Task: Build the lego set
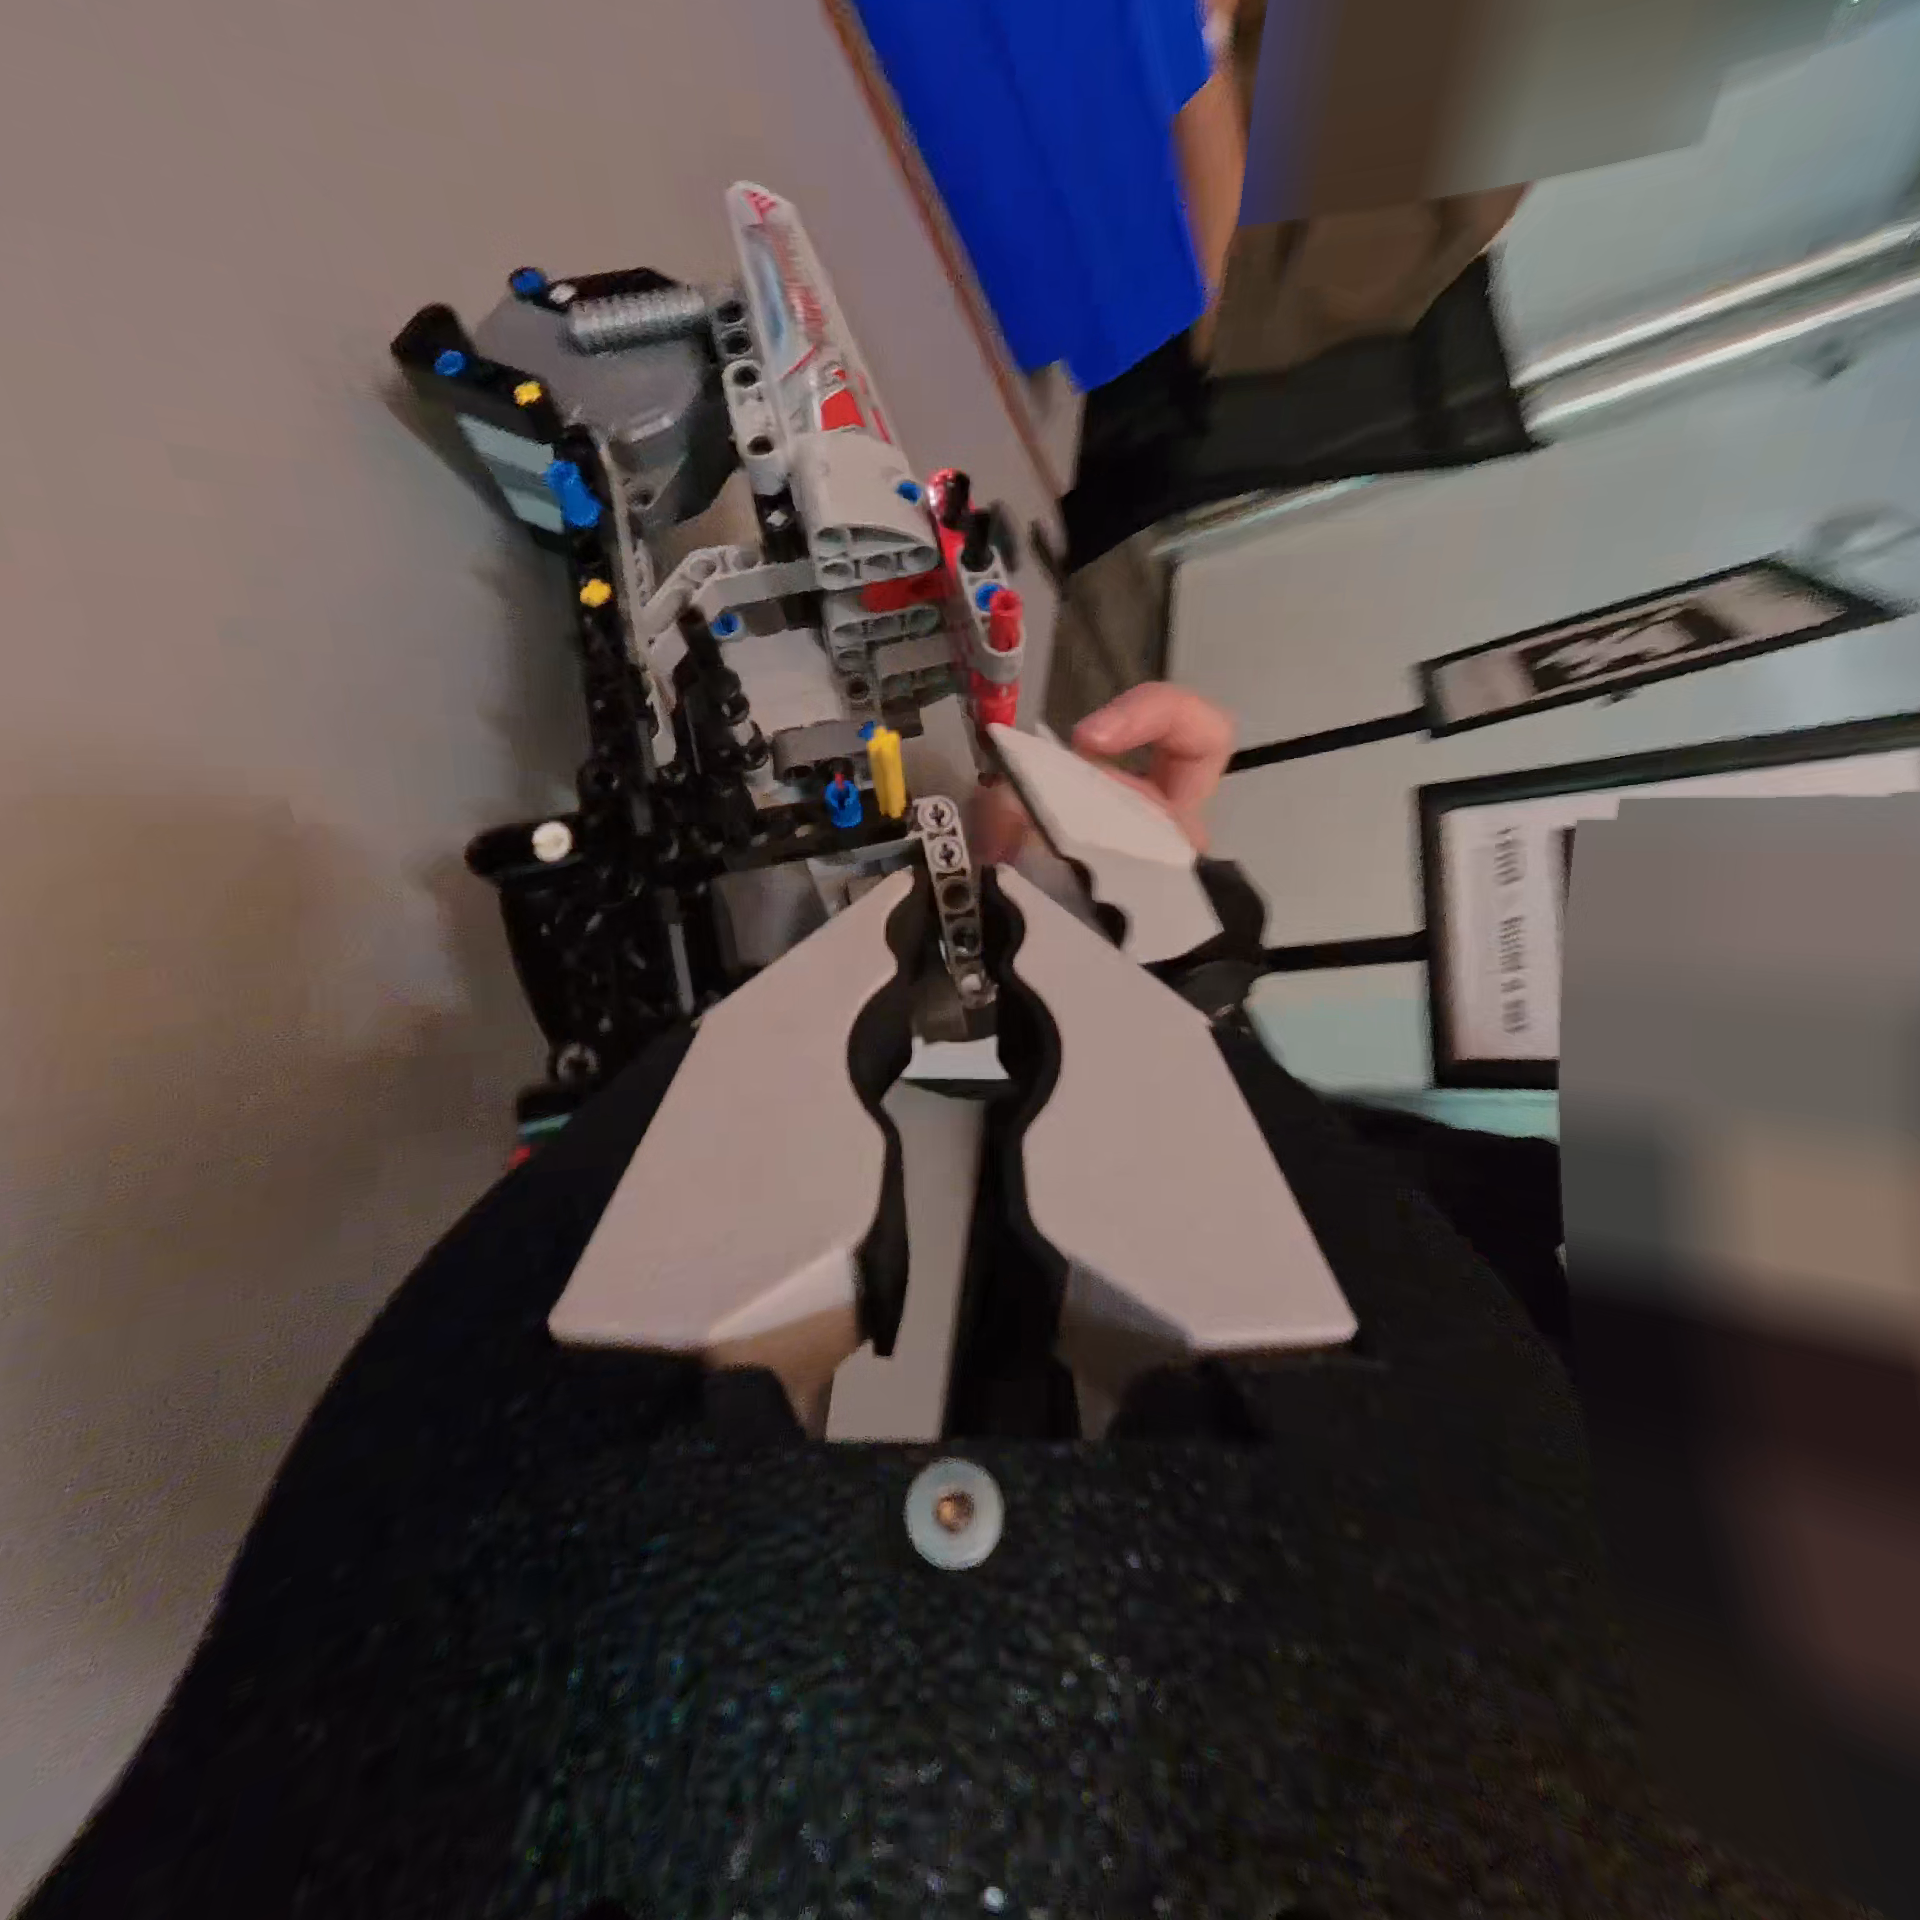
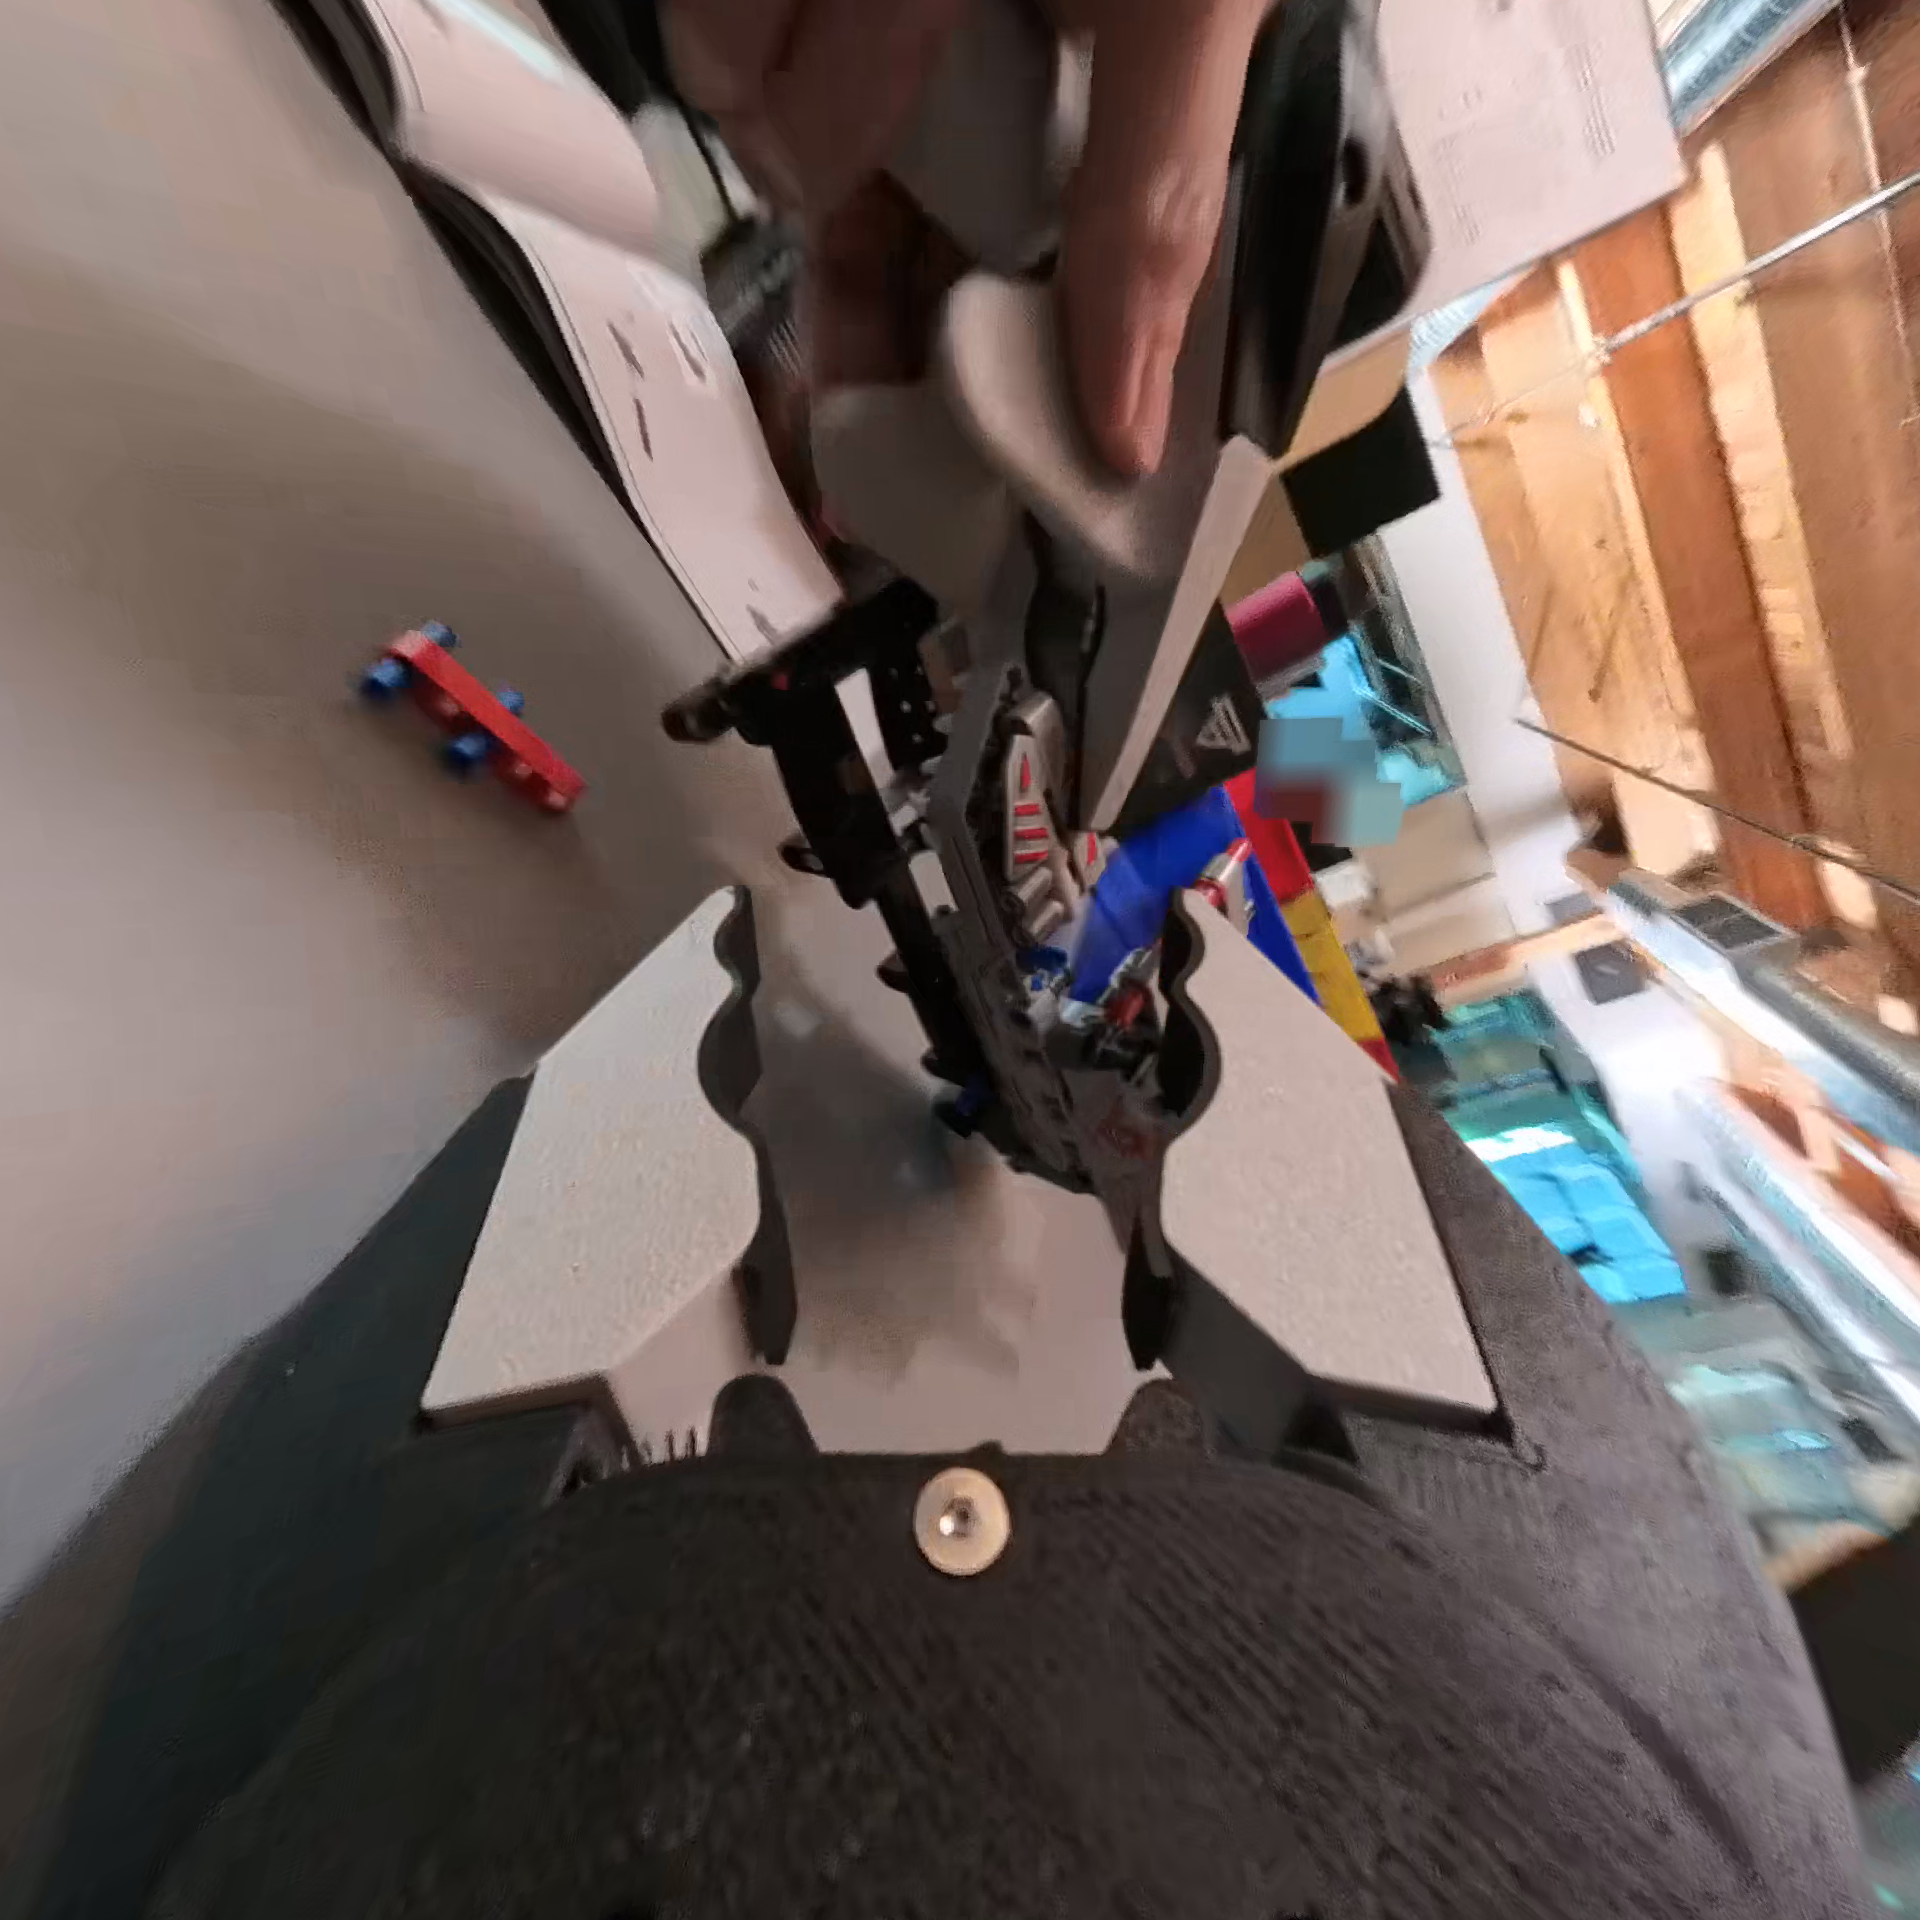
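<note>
The partly built lego model (image 1: 727, 582) is black, grey and red with blue and yellow pins, and it stands on the pale table. My left gripper (image 1: 956, 899) is shut on a short grey holed beam (image 1: 948, 852), whose tip is at the model's lower edge next to a yellow pin (image 1: 885, 784). In the right wrist view, my right gripper (image 2: 961, 920) has its jaws wide apart, with the model (image 2: 997, 1029) between them, closer to the right finger. The left gripper's grey fingers (image 2: 1174, 644) and a hand (image 2: 1122, 312) come in from above.
A red beam with blue pins (image 2: 473, 717) lies loose on the table to the left. An open instruction booklet (image 2: 665, 395) lies behind the model. A person in a blue shirt (image 1: 1039, 156) stands beyond the table. Printed sheets (image 1: 1496, 935) lie at the right. Only a small space, under 4 cm, lies between the two pairs of fingers.
</note>
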Tool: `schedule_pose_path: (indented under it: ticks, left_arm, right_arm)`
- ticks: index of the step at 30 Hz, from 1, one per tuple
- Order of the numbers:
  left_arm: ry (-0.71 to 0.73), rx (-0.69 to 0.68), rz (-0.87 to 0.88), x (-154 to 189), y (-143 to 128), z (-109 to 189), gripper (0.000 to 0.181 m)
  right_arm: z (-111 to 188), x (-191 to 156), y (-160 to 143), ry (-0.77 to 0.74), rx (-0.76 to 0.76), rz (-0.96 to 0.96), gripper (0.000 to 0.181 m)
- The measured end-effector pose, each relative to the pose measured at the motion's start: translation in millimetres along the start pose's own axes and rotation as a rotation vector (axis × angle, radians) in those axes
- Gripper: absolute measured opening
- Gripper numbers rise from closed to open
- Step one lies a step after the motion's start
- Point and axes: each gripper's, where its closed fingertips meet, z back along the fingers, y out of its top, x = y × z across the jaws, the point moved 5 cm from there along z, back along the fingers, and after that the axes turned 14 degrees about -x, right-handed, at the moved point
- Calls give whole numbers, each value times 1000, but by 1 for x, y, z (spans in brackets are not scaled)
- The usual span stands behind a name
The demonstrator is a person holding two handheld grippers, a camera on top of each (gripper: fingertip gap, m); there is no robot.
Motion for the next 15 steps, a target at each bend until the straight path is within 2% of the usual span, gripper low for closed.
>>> schedule_pose_path:
  ticks: [3,6,8,9,12,15]
  left_arm:
    - [-90,132,31,7,-4,-6,7]
    - [-204,241,65,8,-13,-8,8]
    - [-285,266,98,7,-23,-14,15]
    - [-297,265,93,6,-29,-17,17]
    - [-309,310,103,4,-41,-25,19]
    - [-380,351,142,2,-47,-29,23]
  right_arm:
    - [0,7,-3,-81,15,82,58]
    - [12,8,-3,-67,116,180,53]
    - [19,12,-4,-42,162,219,49]
    - [24,16,-5,-31,185,224,29]
    - [34,12,-10,131,208,277,27]
    - [37,7,-11,121,216,431,27]
